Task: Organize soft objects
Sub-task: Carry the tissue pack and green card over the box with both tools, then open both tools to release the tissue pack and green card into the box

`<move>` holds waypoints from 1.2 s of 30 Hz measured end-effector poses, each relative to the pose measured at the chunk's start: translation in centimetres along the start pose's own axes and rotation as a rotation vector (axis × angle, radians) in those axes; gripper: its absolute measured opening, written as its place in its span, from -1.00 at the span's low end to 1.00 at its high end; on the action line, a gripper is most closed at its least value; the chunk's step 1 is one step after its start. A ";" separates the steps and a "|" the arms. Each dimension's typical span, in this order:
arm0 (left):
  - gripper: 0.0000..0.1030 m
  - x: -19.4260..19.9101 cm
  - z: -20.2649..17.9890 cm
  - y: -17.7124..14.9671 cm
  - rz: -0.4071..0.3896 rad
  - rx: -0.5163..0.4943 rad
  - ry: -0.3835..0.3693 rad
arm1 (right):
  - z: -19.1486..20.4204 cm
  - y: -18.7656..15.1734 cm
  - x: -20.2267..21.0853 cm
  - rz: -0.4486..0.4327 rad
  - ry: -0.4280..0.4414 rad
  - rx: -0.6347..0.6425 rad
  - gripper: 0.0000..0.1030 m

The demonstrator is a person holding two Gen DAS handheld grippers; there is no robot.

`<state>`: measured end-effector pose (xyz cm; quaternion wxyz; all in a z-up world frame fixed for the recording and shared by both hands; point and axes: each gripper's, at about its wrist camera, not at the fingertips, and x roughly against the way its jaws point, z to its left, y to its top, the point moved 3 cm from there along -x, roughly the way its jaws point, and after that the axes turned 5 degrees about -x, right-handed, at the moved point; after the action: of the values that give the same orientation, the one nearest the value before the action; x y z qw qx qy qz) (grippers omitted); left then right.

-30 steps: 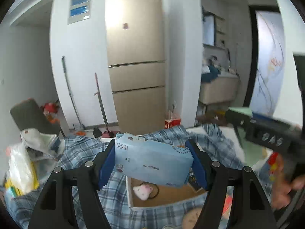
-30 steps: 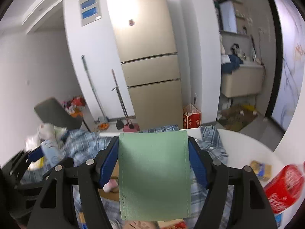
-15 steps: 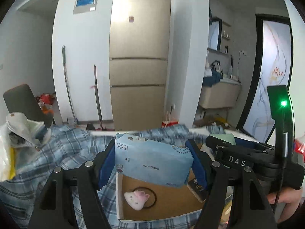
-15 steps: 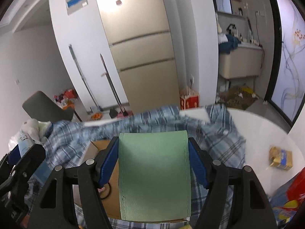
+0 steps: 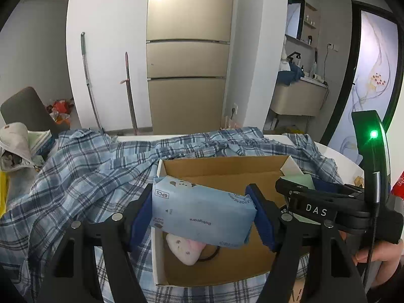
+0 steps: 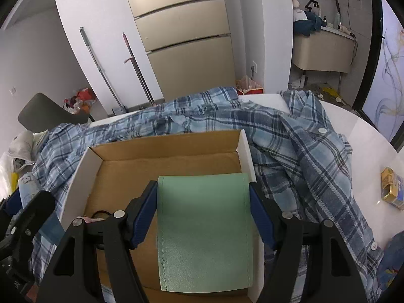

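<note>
1. The left gripper (image 5: 202, 210) was clamped on a blue tissue pack (image 5: 199, 214), both blue pads pressed to its ends, above the near left part of an open cardboard box (image 5: 222, 168).
2. The right gripper (image 6: 203, 217) was clamped on a green pack (image 6: 203, 229), held over the near right part of the same box (image 6: 161, 149).
3. Only the left view showed a pink-and-white plush (image 5: 185, 250) on the box floor under the tissue pack, with a black loop just beside it. The right view caught only a sliver of pink and the loop behind its left finger.
4. Only the left view showed the right gripper from the side, with a lit green lamp and a hand (image 5: 378, 255) on its handle.
5. Only the right view showed a small yellow packet (image 6: 392, 188) on the white table (image 6: 363, 136), far right.
6. Both views showed a blue plaid shirt (image 6: 298, 149) bunched around the box, and a fridge (image 5: 188, 58) far behind.
</note>
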<state>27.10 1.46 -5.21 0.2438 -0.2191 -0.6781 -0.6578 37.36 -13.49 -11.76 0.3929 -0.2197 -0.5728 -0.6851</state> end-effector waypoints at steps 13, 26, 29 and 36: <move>0.50 -2.1 0.7 -0.9 0.091 0.005 -0.017 | -0.1 -0.5 -1.1 0.047 0.002 0.012 0.34; 0.69 2.2 -0.4 1.0 -0.087 -0.030 0.017 | 0.1 1.0 2.7 -0.078 0.011 0.019 0.58; 0.69 5.0 -0.8 2.3 -0.147 -0.034 0.015 | 0.5 1.6 5.0 -0.138 0.020 0.027 0.59; 0.70 12.5 -1.4 3.9 -0.289 -0.047 0.015 | 1.5 2.2 11.5 -0.265 0.042 0.092 0.71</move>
<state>19.78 -0.06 5.58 0.1466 -0.1198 -0.6852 -0.7034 32.05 -15.43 -1.38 0.3205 -0.1097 -0.6193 -0.7083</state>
